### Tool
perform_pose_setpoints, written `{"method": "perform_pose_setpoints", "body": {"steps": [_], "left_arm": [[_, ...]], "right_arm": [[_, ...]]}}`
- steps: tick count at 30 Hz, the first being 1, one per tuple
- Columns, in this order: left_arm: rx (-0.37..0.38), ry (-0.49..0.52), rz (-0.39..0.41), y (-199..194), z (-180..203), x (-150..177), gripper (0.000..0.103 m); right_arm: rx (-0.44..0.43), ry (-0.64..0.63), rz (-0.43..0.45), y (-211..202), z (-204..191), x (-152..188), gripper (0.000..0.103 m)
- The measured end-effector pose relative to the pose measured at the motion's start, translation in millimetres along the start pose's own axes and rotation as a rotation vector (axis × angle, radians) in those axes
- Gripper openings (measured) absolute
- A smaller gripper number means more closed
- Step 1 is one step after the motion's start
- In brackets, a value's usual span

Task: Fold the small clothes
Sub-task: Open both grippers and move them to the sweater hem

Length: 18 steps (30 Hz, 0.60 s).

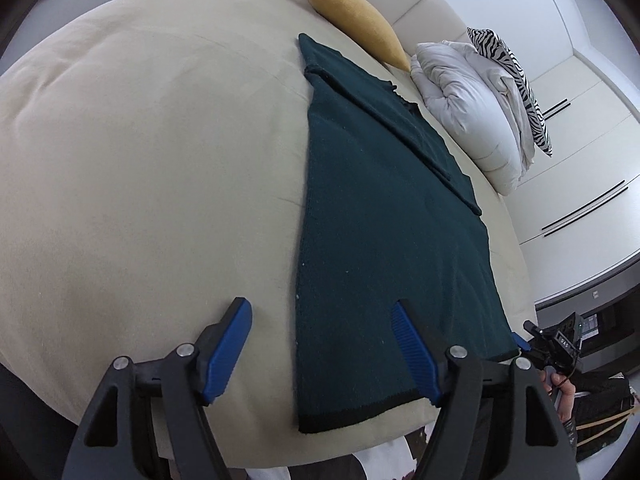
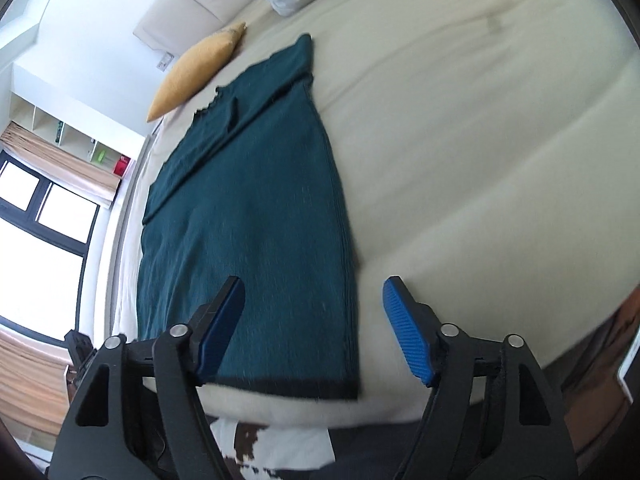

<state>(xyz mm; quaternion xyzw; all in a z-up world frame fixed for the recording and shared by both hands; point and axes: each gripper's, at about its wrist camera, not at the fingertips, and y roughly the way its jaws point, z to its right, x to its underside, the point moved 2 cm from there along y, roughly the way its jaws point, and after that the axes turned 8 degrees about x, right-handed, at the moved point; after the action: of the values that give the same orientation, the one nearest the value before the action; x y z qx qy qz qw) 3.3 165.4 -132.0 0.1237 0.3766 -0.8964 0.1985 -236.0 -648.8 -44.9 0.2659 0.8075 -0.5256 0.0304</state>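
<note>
A dark teal knitted garment (image 1: 380,220) lies flat on the cream bed (image 1: 140,160), folded lengthwise into a long strip, its black hem nearest me. My left gripper (image 1: 320,308) hovers open above the hem's left corner, nothing between its blue pads. In the right wrist view the same garment (image 2: 256,208) stretches away from me. My right gripper (image 2: 314,288) stands open over the hem's right corner, jaws apart and holding nothing. The other gripper's black frame (image 1: 556,344) shows at the right edge of the left wrist view, held by a hand.
A mustard cushion (image 1: 356,20) lies beyond the garment's far end. A folded white duvet (image 1: 468,104) with a zebra-print pillow (image 1: 516,76) sits at the bed's head. White wardrobes (image 1: 580,160) flank the bed. A window (image 2: 40,216) is at the left.
</note>
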Motion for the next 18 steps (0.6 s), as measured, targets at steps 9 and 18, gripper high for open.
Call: {"method": "perform_pose_setpoints", "body": {"steps": [9,18], "left_arm": [[0.105,-0.086,-0.088,-3.5,-10.3,12.8,0.075],[0.158,-0.166,-0.144,-1.5,-17.4,13.5,0.075]], "right_arm": [[-0.059,0.04,-0.064,-3.3,12.0,20.0,0.054],[-0.092,0.069,-0.095,2.9,12.8,17.3,0.047]]}}
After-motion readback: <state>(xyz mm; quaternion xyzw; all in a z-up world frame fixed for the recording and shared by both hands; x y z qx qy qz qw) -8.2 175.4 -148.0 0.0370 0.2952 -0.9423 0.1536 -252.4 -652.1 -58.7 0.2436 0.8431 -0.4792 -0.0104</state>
